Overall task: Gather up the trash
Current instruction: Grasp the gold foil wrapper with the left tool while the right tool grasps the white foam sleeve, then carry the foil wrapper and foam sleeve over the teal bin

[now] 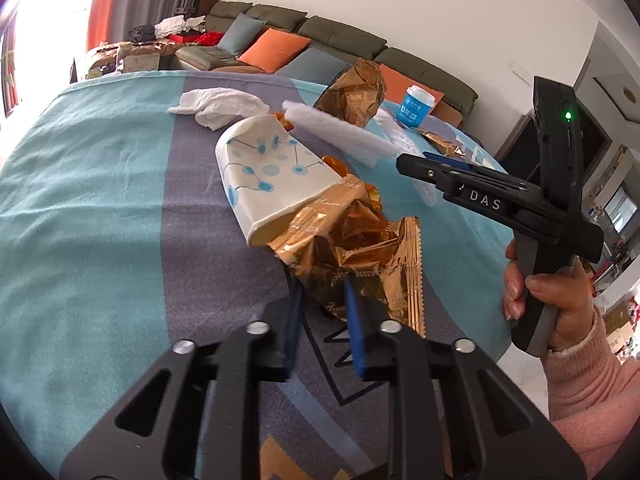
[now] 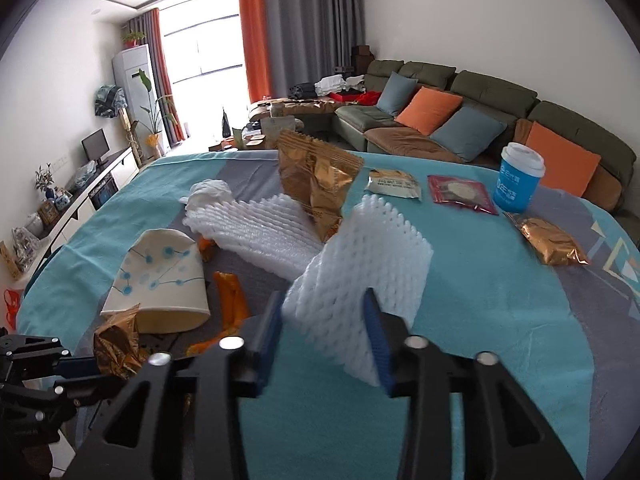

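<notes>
Jaws: left gripper (image 1: 320,312) clamping gold wrapper (image 1: 360,256) beside tipped paper cup (image 1: 272,176); right gripper (image 2: 326,332) clamping white foam net (image 2: 360,256); both lying on tabletop (image 2: 500,300). Tissue (image 2: 210,192), second net, snack packets remaining uncollected; task barely starting

I've got open blanket (image 1: 80,200) on the left, but the paper cup (image 1: 264,176), foam nets (image 2: 256,232) and gold wrappers (image 2: 316,180) crowd the middle.
</notes>
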Demonstrator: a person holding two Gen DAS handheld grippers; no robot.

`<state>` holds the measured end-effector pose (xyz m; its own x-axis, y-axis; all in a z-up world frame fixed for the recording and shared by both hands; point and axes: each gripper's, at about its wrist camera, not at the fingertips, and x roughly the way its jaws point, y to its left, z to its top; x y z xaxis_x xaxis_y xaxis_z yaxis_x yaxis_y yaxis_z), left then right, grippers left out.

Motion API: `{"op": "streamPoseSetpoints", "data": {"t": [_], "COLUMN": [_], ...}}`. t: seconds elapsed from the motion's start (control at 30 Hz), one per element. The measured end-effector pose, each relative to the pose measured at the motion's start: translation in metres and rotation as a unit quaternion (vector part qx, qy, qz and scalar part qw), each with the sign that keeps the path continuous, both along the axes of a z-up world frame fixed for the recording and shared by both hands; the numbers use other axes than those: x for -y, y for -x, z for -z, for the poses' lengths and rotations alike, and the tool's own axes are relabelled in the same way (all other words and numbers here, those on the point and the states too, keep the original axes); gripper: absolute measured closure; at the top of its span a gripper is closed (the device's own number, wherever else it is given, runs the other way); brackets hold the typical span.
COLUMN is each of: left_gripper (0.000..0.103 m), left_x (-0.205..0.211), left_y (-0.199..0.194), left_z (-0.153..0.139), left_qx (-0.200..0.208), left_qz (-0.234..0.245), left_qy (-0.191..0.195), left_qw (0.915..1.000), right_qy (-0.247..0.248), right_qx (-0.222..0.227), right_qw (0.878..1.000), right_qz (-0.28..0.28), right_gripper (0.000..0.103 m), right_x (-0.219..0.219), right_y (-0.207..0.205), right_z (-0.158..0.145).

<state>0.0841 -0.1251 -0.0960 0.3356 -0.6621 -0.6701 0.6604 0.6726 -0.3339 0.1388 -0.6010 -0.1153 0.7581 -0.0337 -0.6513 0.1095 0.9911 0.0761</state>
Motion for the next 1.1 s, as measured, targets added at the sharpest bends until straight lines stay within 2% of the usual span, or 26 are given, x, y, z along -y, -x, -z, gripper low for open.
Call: {"op": "streamPoseSetpoints", "data": {"t": [0.1, 0.2, 0.4, 0.77, 0.97, 1.1], "left_gripper": [0.094, 0.097, 0.101, 0.102, 0.102, 0.102], "left_x": [-0.004, -0.009, -0.02, -0.046, -0.064, -0.079], "left_y": [0.001, 0.003, 0.008, 0.016, 0.021, 0.023], "left_z": [-0.001, -0.005, -0.016, -0.032, -0.041, -0.051], "left_qx": [0.0, 0.004, 0.02, 0.042, 0.06, 0.072], "left_qz": [0.001, 0.003, 0.001, -0.011, -0.026, -0.043], "left_qy": [0.006, 0.015, 0.029, 0.052, 0.062, 0.069], "left_qw": [1.0, 0.9999, 0.9994, 0.9977, 0.9959, 0.9941], "right_qy": [-0.003, -0.002, -0.013, -0.012, -0.012, -0.014], "right_qx": [0.001, 0.007, 0.035, 0.093, 0.132, 0.156], "right_qw": [1.0, 1.0, 0.999, 0.995, 0.991, 0.987], "right_qz": [0.002, 0.008, 0.017, 0.015, -0.007, -0.046], "right_gripper": [0.087, 0.092, 0.092, 0.092, 0.092, 0.092], "right_x": [0.003, 0.004, 0.01, 0.003, -0.008, -0.025], "right_y": [0.003, 0.009, 0.019, 0.041, 0.051, 0.055], "right_z": [-0.002, -0.006, -0.024, -0.061, -0.081, -0.092]}}
